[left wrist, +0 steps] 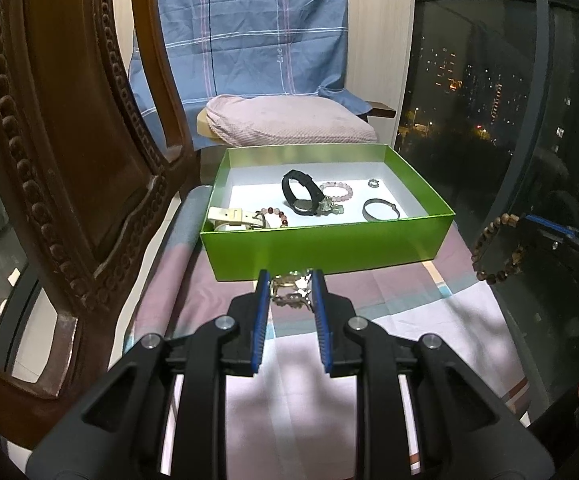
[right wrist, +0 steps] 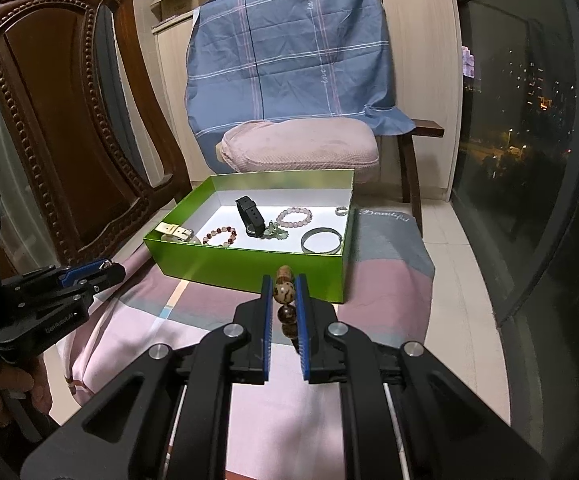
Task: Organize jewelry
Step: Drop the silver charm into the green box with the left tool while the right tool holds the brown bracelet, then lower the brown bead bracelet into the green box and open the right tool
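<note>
Black-armed, with blue ribbed pads, the left claw (left wrist: 290, 288) is clamped on a small silvery-gold metal trinket (left wrist: 289, 290), just short of the near wall of the glossy green cardboard box (left wrist: 329, 244). Beside it, the right claw (right wrist: 284, 292) is pinched together on a bracelet of round mottled brown wooden beads (right wrist: 283, 300), which hangs from its pads in front of the same wall. Inside the white-floored box lie a black rubber-strapped watch (left wrist: 299, 196) standing on edge, a pale pink bead bracelet (left wrist: 337, 191), a pink-and-dark-red bead bracelet (left wrist: 275, 214), a cream leather strap with a metal buckle (left wrist: 235, 218), a thin dark metal bangle (left wrist: 377, 209), a small silver ring (left wrist: 373, 183) in the far right corner and a cluster of translucent greenish stones (left wrist: 329, 208) touching the watch. The box sits on a surface covered by a smooth cloth in pink, white, grey and pale blue blocks (left wrist: 409, 308). To the left rises a carved dark wooden chair back with beaded trim (left wrist: 49, 152); behind the box, a pink textured cushion (left wrist: 289, 120) rests on a chair draped in blue checked fabric (left wrist: 249, 32). At the right, a dark window (left wrist: 489, 80) shows city lights at night.
</note>
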`<control>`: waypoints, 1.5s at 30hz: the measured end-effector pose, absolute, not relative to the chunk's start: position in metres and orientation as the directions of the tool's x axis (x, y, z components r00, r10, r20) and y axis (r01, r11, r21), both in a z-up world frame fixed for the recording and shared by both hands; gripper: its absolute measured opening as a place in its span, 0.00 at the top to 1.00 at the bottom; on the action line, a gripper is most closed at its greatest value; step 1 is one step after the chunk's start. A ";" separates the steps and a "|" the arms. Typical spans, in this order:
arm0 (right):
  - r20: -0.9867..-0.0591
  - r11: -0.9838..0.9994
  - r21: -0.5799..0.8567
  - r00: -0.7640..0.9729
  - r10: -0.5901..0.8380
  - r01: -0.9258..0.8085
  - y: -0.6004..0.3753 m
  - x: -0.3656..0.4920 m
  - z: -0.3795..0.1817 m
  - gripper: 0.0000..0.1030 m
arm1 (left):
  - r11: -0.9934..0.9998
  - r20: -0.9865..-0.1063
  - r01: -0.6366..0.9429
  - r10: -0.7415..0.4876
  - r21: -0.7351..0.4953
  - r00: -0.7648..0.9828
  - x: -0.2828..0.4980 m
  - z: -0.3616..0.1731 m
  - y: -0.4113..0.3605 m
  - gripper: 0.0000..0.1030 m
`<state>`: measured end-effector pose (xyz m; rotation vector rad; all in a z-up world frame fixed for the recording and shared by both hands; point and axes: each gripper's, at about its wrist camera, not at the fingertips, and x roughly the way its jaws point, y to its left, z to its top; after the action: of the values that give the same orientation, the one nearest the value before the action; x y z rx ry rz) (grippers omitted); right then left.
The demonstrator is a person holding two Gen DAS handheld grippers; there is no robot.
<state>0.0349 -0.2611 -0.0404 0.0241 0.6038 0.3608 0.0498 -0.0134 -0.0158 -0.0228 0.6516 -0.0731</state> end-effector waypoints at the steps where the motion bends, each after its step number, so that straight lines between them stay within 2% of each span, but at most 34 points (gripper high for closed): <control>1: -0.548 0.937 0.132 0.764 0.340 -0.322 -0.262 0.036 -0.041 0.89 | 0.997 -0.606 0.061 -0.077 -0.047 0.792 0.052 -0.015 -0.013 0.80; 8: -0.544 0.925 0.174 0.750 0.375 -0.336 -0.263 0.043 -0.044 0.89 | 0.996 -0.615 0.062 -0.085 -0.058 0.784 0.101 0.011 -0.010 0.80; 14: -0.552 0.919 0.209 0.735 0.393 -0.334 -0.266 0.049 -0.048 0.89 | 0.996 -0.671 0.054 -0.090 -0.074 0.736 0.195 0.021 -0.017 0.79; 17: -0.551 0.914 0.226 0.730 0.404 -0.336 -0.268 0.051 -0.048 0.89 | 0.999 -0.709 0.023 -0.036 -0.028 0.704 0.230 0.004 -0.023 0.44; 19: -0.551 0.913 0.230 0.729 0.406 -0.335 -0.268 0.052 -0.049 0.89 | 1.000 -0.727 0.010 -0.023 -0.023 0.686 0.235 -0.005 -0.024 0.45; 23: -0.546 0.915 0.238 0.734 0.404 -0.326 -0.272 0.055 -0.048 0.89 | 0.999 -0.694 0.023 -0.047 -0.044 0.719 0.200 0.002 -0.022 0.44; 27: -0.538 0.914 0.240 0.738 0.407 -0.328 -0.271 0.055 -0.047 0.89 | 0.996 -0.606 0.025 -0.071 -0.084 0.792 0.121 0.019 -0.013 0.20; 29: -0.541 0.917 0.227 0.740 0.399 -0.329 -0.268 0.055 -0.049 0.89 | 0.993 -0.565 0.026 -0.088 -0.116 0.820 0.080 0.019 -0.006 0.16; 32: -0.549 0.920 0.212 0.739 0.392 -0.330 -0.262 0.055 -0.052 0.89 | 0.990 -0.564 0.007 -0.088 -0.144 0.821 0.051 0.004 0.000 0.16; 35: -0.541 0.920 0.199 0.744 0.391 -0.339 -0.257 0.053 -0.048 0.89 | 0.997 -0.615 -0.019 -0.031 -0.075 0.788 0.050 -0.014 -0.004 0.16; 45: -0.517 0.917 0.163 0.761 0.393 -0.363 -0.208 0.102 -0.001 0.89 | 0.997 -0.606 0.016 -0.056 -0.071 0.793 0.054 -0.008 0.001 0.16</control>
<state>0.1019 -0.2082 -0.0015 0.0538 0.5743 0.4114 0.0539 0.0006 -0.0080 -0.0635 0.6539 -0.0389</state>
